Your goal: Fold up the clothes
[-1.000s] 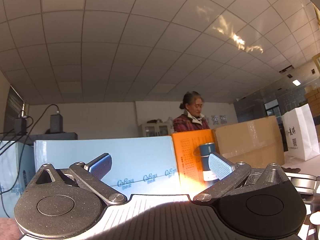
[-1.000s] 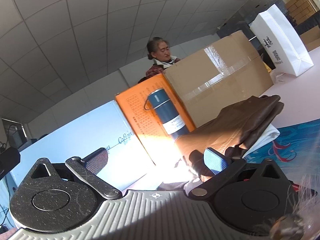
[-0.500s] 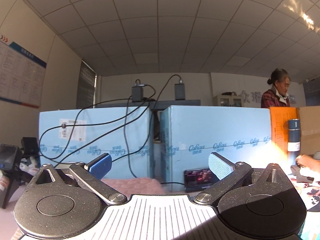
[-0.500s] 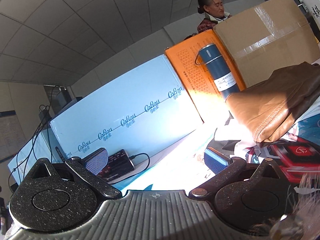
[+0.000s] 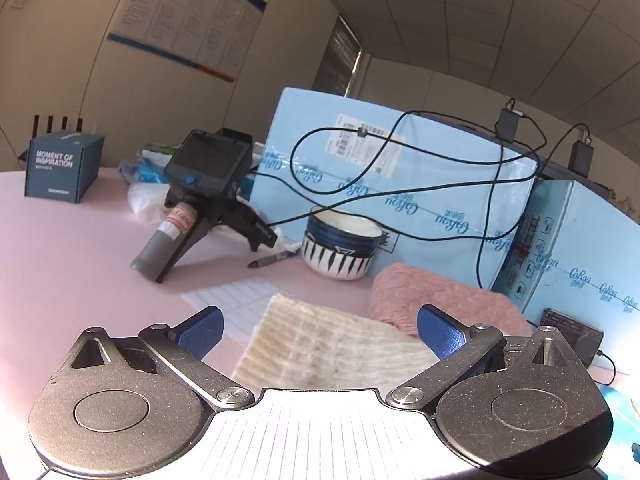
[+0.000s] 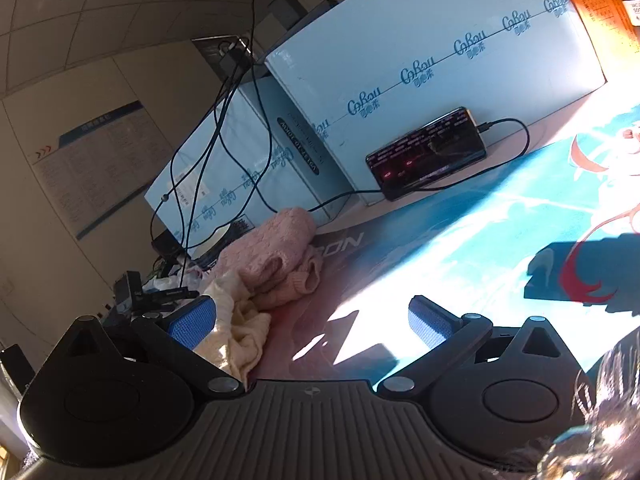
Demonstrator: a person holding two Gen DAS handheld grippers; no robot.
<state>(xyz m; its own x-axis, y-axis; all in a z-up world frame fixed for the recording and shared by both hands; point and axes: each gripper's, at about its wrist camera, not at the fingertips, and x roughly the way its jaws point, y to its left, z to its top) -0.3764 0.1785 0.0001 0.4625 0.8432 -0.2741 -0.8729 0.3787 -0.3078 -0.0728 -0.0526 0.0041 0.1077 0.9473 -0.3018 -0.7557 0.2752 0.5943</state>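
A cream knit garment (image 5: 320, 344) lies on the pink table just beyond my left gripper (image 5: 318, 330), which is open and empty above its near edge. A pink knit garment (image 5: 436, 300) lies behind it to the right, against the blue boxes. In the right wrist view the pink garment (image 6: 272, 260) sits bunched at centre left and the cream garment (image 6: 240, 332) lies crumpled by my left finger. My right gripper (image 6: 312, 320) is open and empty over the mat, to the right of both garments.
Light blue boxes (image 5: 400, 184) with black cables stand behind the clothes. A striped bowl (image 5: 340, 244), a pen, a sheet of paper and a black scanner on a stand (image 5: 204, 184) sit at left. A phone (image 6: 428, 152) leans on a box; a teal printed mat (image 6: 480, 220) covers the table at right.
Both grippers have swung left and tilted down, from the ceiling, boxes and a person to the table. The cream and pink garments have come into view. Both stay open.
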